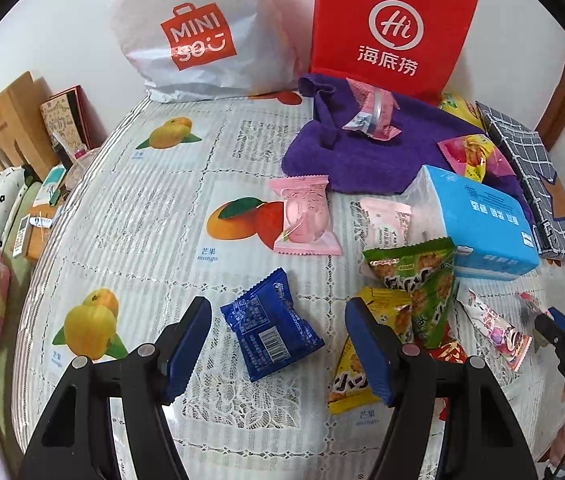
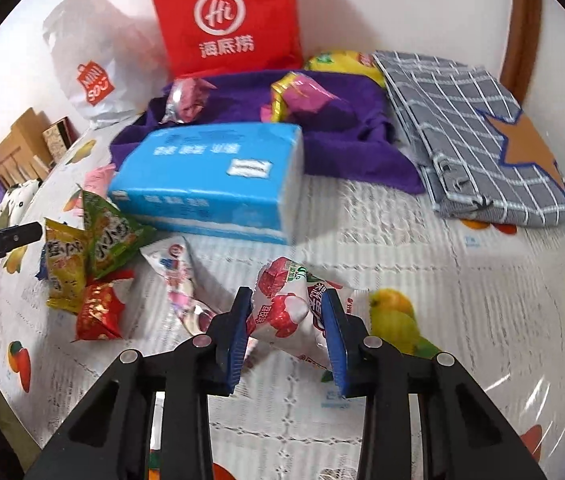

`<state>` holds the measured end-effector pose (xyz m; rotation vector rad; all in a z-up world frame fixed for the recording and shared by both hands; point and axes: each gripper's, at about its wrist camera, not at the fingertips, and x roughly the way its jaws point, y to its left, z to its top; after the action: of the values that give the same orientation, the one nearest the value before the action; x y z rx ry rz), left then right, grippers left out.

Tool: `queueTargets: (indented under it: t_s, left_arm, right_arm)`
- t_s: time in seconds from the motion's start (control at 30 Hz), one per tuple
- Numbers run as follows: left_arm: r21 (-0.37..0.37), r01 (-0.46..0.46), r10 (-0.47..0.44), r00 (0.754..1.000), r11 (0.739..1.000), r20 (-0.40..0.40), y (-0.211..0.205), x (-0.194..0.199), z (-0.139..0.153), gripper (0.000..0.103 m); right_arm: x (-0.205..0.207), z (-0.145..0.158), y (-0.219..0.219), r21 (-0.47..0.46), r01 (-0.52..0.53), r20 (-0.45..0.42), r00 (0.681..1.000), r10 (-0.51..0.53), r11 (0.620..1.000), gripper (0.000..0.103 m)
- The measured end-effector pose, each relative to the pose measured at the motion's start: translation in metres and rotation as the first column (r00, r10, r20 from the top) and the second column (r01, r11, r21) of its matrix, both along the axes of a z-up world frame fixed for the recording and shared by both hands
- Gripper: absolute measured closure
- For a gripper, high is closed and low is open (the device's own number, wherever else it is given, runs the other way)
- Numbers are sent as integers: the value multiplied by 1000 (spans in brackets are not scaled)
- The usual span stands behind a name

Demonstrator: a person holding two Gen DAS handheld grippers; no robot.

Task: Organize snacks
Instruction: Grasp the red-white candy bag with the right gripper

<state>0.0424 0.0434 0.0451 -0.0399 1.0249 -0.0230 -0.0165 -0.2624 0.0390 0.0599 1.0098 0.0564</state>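
Red paper bag [image 2: 226, 20] with a white "Hi" logo stands at the upper centre of the right wrist view, against the wall; its mouth is cut off by the frame, so its contents cannot be told. White plastic bag [image 2: 90, 76] printed with a red logo slumps to its left, closed over whatever it holds. Grey checked fabric pouch [image 2: 478, 144] with an orange star lies flat at the upper right. On the purple towel [image 2: 346, 148] in front of the red bag rest 2 wrapped snacks, and a blue tissue pack [image 2: 218, 184] sits just below the towel's edge.

At the lower centre, the right gripper [image 2: 287, 332] has its blue pads pressed on a white lychee snack packet [image 2: 294, 304], which bulges up between the 2 fingers, seemingly lifted just clear of the lace tablecloth [image 2: 422, 240], though blur makes that unsure.

In the left wrist view, the left gripper [image 1: 278, 344] stands about half open and holds nothing. A blue snack packet [image 1: 270, 332] lies on the cloth between its fingers, touching neither pad. Green and yellow packets [image 1: 414, 300] pile just beside the right-hand finger, at lower right of centre.
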Motion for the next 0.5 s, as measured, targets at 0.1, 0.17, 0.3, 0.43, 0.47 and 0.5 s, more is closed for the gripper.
queueTargets:
  t_s: [0.1, 0.17, 0.3, 0.43, 0.47, 0.5]
  left_arm:
    - [6, -4, 4, 1000, 1000, -2, -1, 6, -1, 36]
    - [3, -3, 3, 1000, 1000, -5, -1, 12, -2, 36]
    - [0, -2, 2, 1000, 1000, -16, -2, 27, -5, 36]
    - [6, -13, 13, 999, 1000, -44, 4, 39, -14, 36]
    - [3, -20, 20, 999, 1000, -49, 6, 40, -17, 36]
    - [-6, -25, 25, 998, 1000, -55, 9, 41, -20, 36]
  right_arm:
    - [1, -6, -2, -2, 7, -10, 1000, -7, 1000, 68]
    - [3, -8, -3, -1, 4, -17, 1000, -4, 1000, 69]
    - [10, -8, -2, -7, -1, -21, 1000, 1, 1000, 69]
    - [17, -9, -2, -13, -5, -25, 1000, 5, 1000, 70]
    - [18, -9, -2, -17, -7, -24, 1000, 7, 1000, 70]
    - [18, -9, -2, -20, -8, -22, 1000, 8, 1000, 70]
